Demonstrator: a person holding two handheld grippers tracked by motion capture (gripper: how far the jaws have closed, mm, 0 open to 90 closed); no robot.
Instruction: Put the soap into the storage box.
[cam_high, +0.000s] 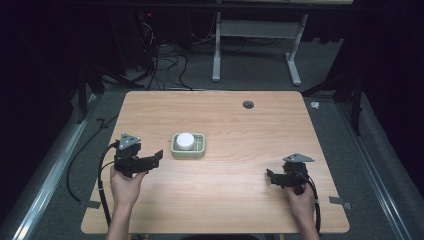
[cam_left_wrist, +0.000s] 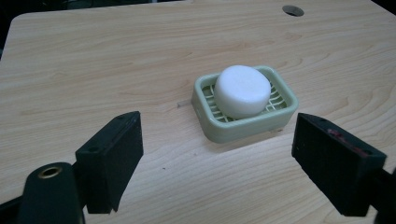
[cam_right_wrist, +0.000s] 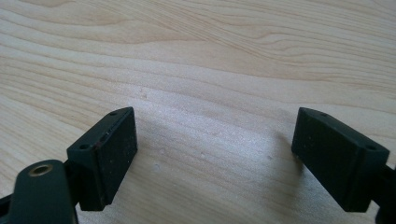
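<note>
A round white soap bar (cam_high: 185, 141) (cam_left_wrist: 242, 91) lies in a pale green slatted soap dish (cam_high: 201, 150) (cam_left_wrist: 203, 108) near the middle of the wooden table (cam_high: 240, 125). My left gripper (cam_high: 155, 160) (cam_left_wrist: 217, 161) is open, a short way left of the dish, its jaws pointing toward it with nothing between them. My right gripper (cam_high: 271, 176) (cam_right_wrist: 215, 158) is open too, low over bare wood near the table's front right, jaws wide apart and empty.
A dark round hole (cam_high: 248, 104) (cam_left_wrist: 293, 10) sits in the table near its far edge. Behind the table stand a white metal frame (cam_high: 257, 35) and loose cables (cam_high: 165, 60) on the floor. Black cables trail from both grippers off the front edge.
</note>
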